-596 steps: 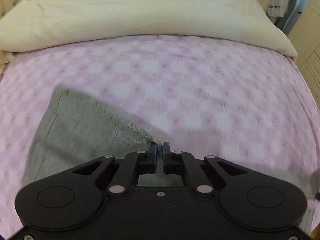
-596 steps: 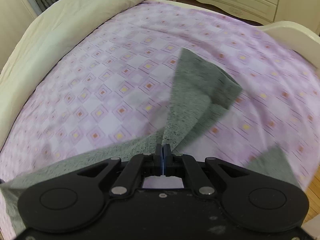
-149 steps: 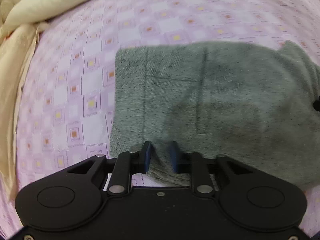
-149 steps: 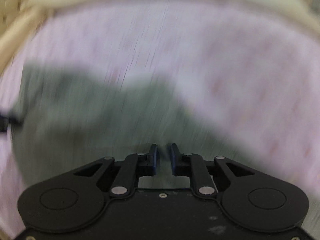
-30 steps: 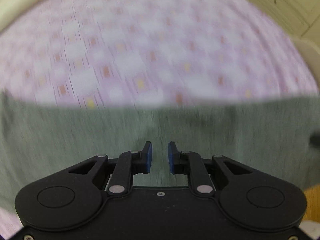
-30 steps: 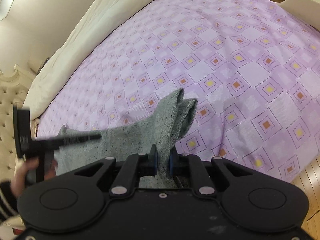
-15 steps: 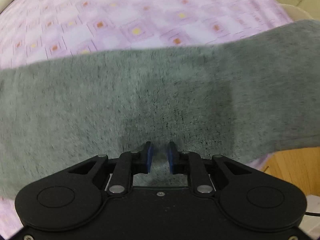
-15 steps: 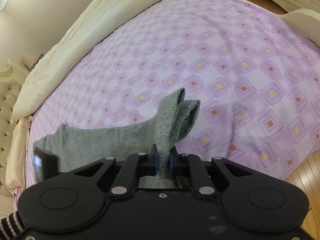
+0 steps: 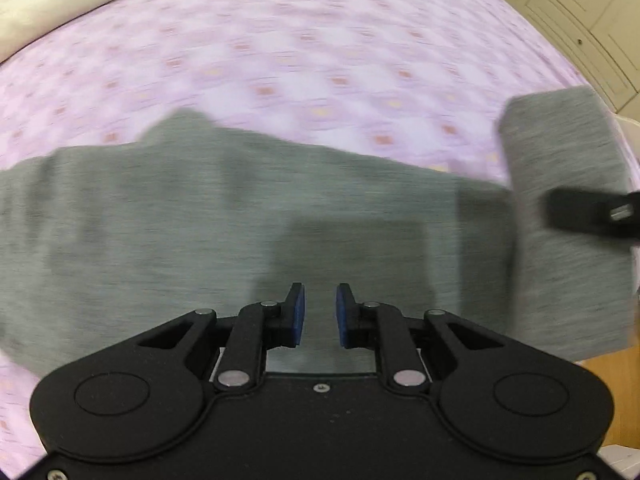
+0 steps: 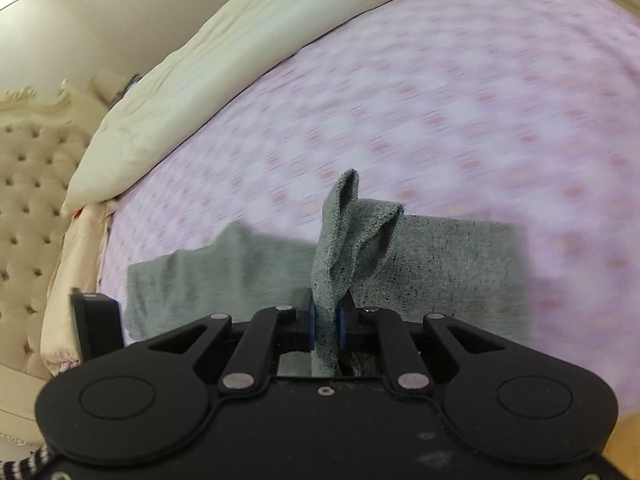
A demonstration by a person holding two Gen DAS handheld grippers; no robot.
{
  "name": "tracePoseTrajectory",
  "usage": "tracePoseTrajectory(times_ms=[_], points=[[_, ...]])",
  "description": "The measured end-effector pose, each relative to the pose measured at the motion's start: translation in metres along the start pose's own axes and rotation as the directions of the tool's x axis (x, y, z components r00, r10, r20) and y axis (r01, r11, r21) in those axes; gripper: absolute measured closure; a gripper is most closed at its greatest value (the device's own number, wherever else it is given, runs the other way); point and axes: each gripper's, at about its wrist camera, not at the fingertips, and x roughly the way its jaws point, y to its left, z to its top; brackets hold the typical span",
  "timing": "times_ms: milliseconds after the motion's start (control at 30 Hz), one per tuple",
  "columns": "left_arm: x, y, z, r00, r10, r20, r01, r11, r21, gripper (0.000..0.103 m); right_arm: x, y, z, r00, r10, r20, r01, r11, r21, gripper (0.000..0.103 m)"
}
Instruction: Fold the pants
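- Grey heathered knit pants (image 9: pixel 248 216): spread in a long band across the near part of the bed, its long side running left to right in the left wrist view. One end is lifted off the bed and hangs as a separate grey slab at the right edge of that view.
- Left tongs (image 9: pixel 319 315): black two-finger frame with blue pads, pointing steeply down over the middle of the flat pants. The pads stand a small gap apart with grey cloth showing in and behind the gap. Whether the pads press on a fold, or the cloth merely lies beneath them, cannot be told; the view is blurred.
- Right tongs (image 10: pixel 325 328): same black frame and blue pads, clamped together on a bunched end of the pants. The pinched cloth rises between the pads and stands up past the fingertips in two open, ear-like folds. The rest of the pants lies flat on the bed beyond and to both sides of these tongs.
- Right tongs seen from the left wrist view (image 9: pixel 592 214): a dark bar crossing the lifted grey end at the right edge.
- Bed sheet, lilac with small square motifs (image 10: pixel 460 92): covers the bed and bears the pants; heavily blurred.
- Cream padded duvet (image 10: pixel 248 36): piled along the far side of the bed, well apart from the pants.
- Cream tufted headboard (image 10: pixel 28 176): left edge of the right wrist view.
- Striped black-and-white sleeve (image 10: pixel 24 466): bottom left corner, beside the right tongs' body.
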Motion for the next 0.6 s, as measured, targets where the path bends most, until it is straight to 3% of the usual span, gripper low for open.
tracePoseTrajectory(times_ms=[133,200,233,300,433,533,600], points=[[-0.006,0.045,-0.004,1.000,0.019,-0.021,-0.018,1.000,0.004,0.081,0.067,0.047,-0.017,0.999,-0.006,-0.034,0.006,1.000,-0.004,0.090],[-0.009,0.058,-0.003,1.000,0.019,-0.020,-0.019,1.000,0.013,0.081,0.096,0.062,-0.027,0.999,-0.032,-0.044,0.031,0.999,-0.016,0.082],[-0.010,0.063,-0.003,1.000,0.015,-0.017,-0.014,1.000,0.020,0.081,0.106,0.065,-0.031,0.998,-0.054,-0.045,0.053,0.998,-0.019,0.072],[-0.013,0.065,0.000,1.000,0.006,-0.004,-0.006,0.999,0.034,0.081,0.121,0.069,-0.037,0.996,-0.074,-0.060,0.072,0.997,-0.025,0.070],[-0.015,0.051,0.007,0.999,-0.040,0.028,0.037,0.995,0.089,0.081,0.098,0.067,-0.042,0.999,-0.040,0.014,0.041,0.999,-0.032,0.070],[-0.007,0.029,0.014,0.997,-0.074,0.032,0.069,0.988,0.135,0.081,0.070,0.047,-0.046,0.989,-0.101,0.104,0.104,0.994,-0.023,0.071],[0.003,0.013,0.019,0.996,-0.081,0.040,0.074,0.985,0.158,0.080,0.063,0.024,-0.042,0.977,-0.185,0.104,0.188,0.982,-0.011,0.087]])
